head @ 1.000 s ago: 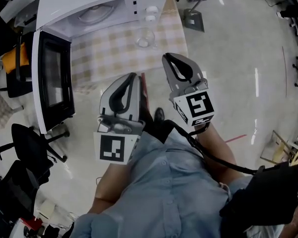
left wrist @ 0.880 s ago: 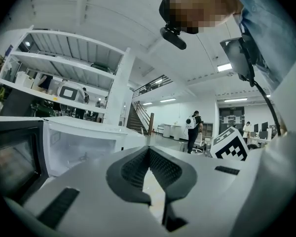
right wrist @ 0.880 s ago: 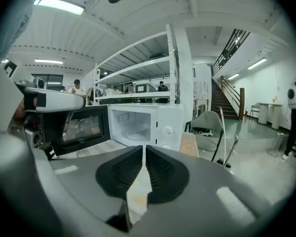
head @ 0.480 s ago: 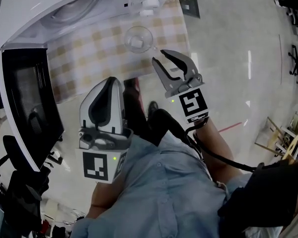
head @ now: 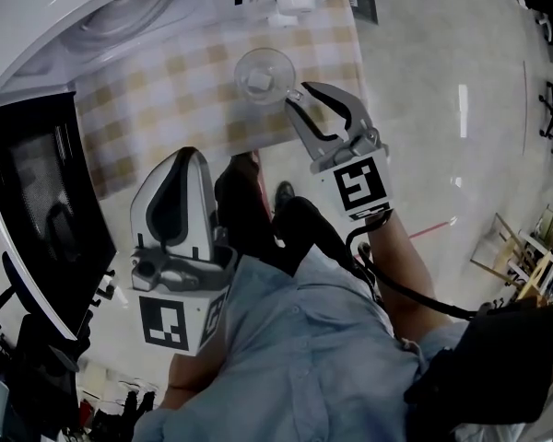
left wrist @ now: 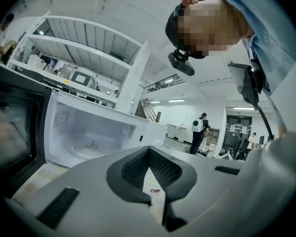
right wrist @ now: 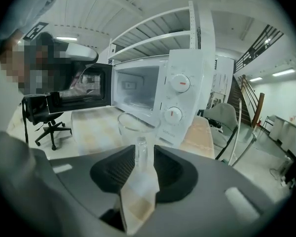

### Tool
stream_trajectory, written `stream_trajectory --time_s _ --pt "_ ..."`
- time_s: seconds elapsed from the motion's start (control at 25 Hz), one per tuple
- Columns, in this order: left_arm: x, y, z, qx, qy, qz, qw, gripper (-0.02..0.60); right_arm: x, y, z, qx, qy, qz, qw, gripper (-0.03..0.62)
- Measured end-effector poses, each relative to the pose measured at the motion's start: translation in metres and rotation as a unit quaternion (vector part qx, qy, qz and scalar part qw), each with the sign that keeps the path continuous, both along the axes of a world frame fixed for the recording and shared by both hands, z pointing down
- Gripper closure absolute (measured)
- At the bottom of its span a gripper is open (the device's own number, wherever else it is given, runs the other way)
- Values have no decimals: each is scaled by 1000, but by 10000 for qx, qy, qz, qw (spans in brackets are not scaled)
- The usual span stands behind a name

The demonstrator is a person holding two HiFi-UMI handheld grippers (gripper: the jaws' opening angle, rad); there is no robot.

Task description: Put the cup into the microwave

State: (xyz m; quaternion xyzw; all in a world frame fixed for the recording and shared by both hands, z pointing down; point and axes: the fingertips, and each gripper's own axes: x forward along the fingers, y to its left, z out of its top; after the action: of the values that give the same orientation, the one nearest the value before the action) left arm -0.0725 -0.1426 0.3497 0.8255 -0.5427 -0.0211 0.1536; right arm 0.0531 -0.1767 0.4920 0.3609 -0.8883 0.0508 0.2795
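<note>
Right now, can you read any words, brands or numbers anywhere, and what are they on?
No text reads clearly.
Print under the lower knob on the microwave: too blurred to quote.
Markers on the left tool and right tool: black-and-white patterns, no words.
</note>
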Motion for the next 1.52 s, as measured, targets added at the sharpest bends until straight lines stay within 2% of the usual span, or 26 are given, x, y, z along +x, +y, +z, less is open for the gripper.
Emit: stream_trajectory --time_s 0.36,0.6,0.84,1.08,1.24,1.36,1.52 --pt "7 -6 7 -125 72 50 9999 577 -7 -3 12 -71 389 -549 9977 512" --pt "1 -7 7 -133 58 -5 9999 577 -9 -2 18 26 522 -596 9969 540" --pt "-1 -3 4 -72 -8 -38 10000 577 -12 0 14 178 337 -581 9976 554" --pt "-3 3 4 -74 -97 -102 9999 577 -14 1 8 203 -93 -366 9991 559" --pt "-2 6 0 20 -60 -128 9999 577 -16 0 4 168 -193 -321 9992 559" --pt "-1 9 1 -50 -71 -63 9999 577 -14 -1 6 58 -259 -229 9994 559" --pt "-3 7 -4 52 -36 -125 9999 577 -12 -4 7 8 -159 -163 9997 553"
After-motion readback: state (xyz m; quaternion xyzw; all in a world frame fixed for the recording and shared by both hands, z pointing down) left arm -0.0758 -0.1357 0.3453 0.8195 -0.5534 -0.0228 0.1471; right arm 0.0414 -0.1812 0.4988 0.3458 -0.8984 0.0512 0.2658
